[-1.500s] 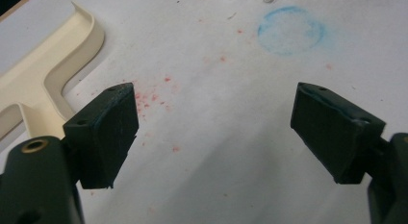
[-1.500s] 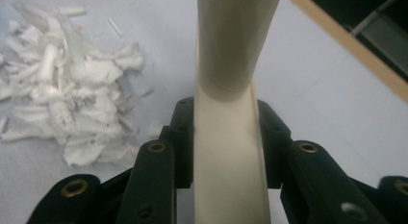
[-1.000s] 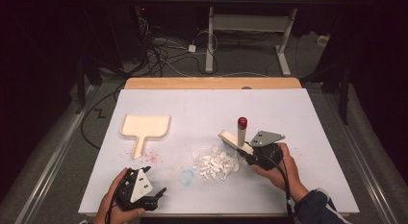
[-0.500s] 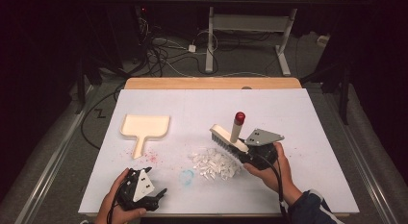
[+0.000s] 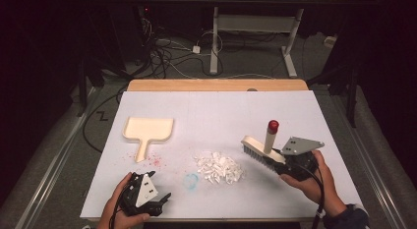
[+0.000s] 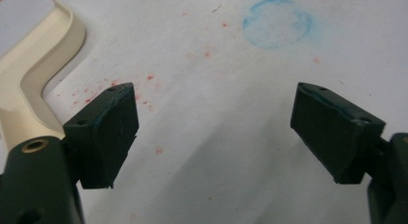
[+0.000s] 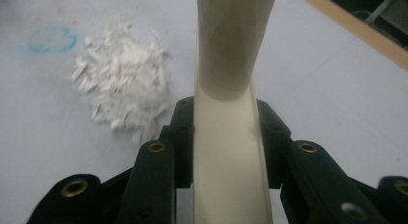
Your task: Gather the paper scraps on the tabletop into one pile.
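The right gripper [image 5: 275,162] is clamped on a cream brush [image 5: 260,149], its black jaws pressed against both sides of the brush's back, as the right gripper view makes plain. The brush is held just above the white table [image 5: 216,111], bristles pointing down, its red-capped handle [image 5: 271,133] sticking up, a little to the right of a pile of white scraps [image 5: 219,167]. The left gripper [image 5: 164,197] sits low near the front edge of the table in the person's left hand [image 5: 120,209], its jaws spread wide apart with nothing between them, only bare tabletop speckled with red. A cream dustpan [image 5: 147,130] lies flat on the left side of the table, well apart from the pile, its handle pointing toward the person. A faint blue ring [image 5: 191,180] marks the surface just left of the scraps.
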A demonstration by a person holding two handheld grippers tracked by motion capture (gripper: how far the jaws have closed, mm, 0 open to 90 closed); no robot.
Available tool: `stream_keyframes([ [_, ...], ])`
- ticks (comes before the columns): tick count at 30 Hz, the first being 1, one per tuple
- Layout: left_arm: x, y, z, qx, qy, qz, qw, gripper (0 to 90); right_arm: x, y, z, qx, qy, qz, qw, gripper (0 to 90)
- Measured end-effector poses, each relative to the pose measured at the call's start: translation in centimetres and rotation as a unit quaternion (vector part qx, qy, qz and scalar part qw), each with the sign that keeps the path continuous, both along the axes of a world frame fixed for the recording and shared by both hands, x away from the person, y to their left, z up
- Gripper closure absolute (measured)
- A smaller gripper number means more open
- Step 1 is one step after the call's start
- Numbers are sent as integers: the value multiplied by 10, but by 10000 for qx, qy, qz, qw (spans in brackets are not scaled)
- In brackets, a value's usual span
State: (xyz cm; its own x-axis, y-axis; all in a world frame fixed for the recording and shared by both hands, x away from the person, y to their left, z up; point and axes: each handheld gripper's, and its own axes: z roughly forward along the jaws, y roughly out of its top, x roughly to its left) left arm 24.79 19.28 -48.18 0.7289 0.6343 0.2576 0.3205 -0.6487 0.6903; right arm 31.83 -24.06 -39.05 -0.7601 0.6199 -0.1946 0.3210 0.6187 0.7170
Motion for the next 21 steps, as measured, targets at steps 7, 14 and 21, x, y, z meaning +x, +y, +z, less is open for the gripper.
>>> stream_keyframes([
  [7,0,-2,-1,70,14,-59,10000,162,-15,-1,-13,70,652,350,9972,680],
  [14,2,-2,-2,82,46,-75,9999,162,-16,40,-23,37,661,641,9957,680],
  [21,2,-2,-3,107,51,-87,9999,162,-8,44,-12,375,372,559,9970,680],
])
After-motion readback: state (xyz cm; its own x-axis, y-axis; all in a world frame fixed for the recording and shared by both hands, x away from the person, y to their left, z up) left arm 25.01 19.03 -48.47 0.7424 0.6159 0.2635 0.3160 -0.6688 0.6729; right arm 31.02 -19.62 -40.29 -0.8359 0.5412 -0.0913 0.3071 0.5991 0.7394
